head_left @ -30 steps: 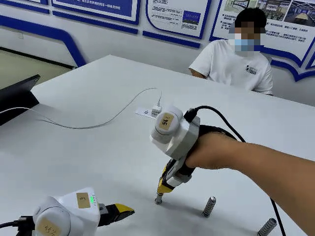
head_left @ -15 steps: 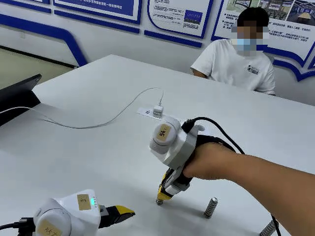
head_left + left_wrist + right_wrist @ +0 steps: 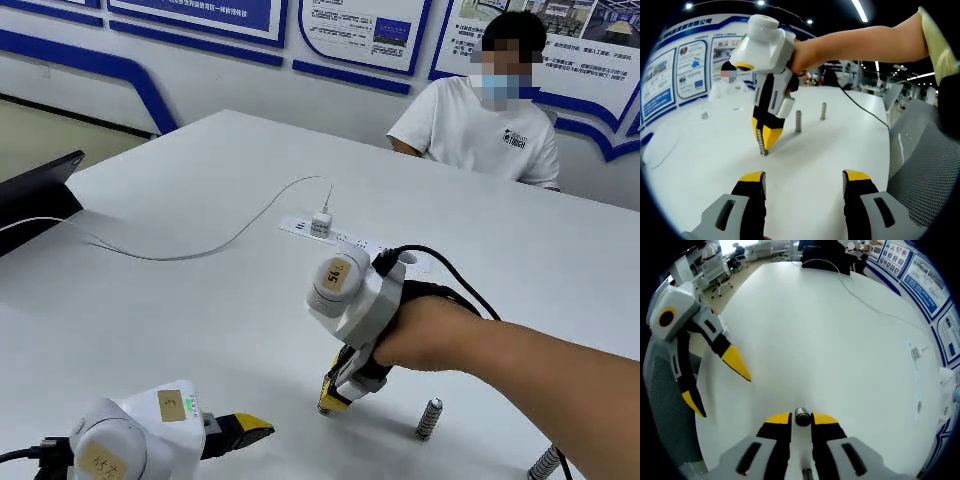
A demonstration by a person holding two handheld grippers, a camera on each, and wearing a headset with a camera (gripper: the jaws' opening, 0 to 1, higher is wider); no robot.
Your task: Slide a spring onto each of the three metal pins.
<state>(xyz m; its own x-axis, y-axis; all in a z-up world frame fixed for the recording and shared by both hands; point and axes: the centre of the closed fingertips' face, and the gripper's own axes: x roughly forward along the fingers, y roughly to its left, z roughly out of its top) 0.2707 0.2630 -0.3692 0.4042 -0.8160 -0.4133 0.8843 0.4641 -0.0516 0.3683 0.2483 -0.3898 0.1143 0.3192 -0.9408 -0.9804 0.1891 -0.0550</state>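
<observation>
Risk, mainly: the right gripper (image 3: 333, 398) has its jaws pinched shut on a spring (image 3: 760, 144) standing upright on the desk (image 3: 200, 310), its pin hidden inside the coil. Pressed off-axis, I reckon the coil binds, or pops free and rolls on that smooth white top. Neighbouring sprung pin (image 3: 428, 418) stands near, easily knocked. Left gripper (image 3: 804, 179) hovers low, jaws wide apart, empty. Cable (image 3: 150, 259), power strip (image 3: 350, 240), seated person (image 3: 480, 125), blue wall posters (image 3: 370, 35) beyond.
</observation>
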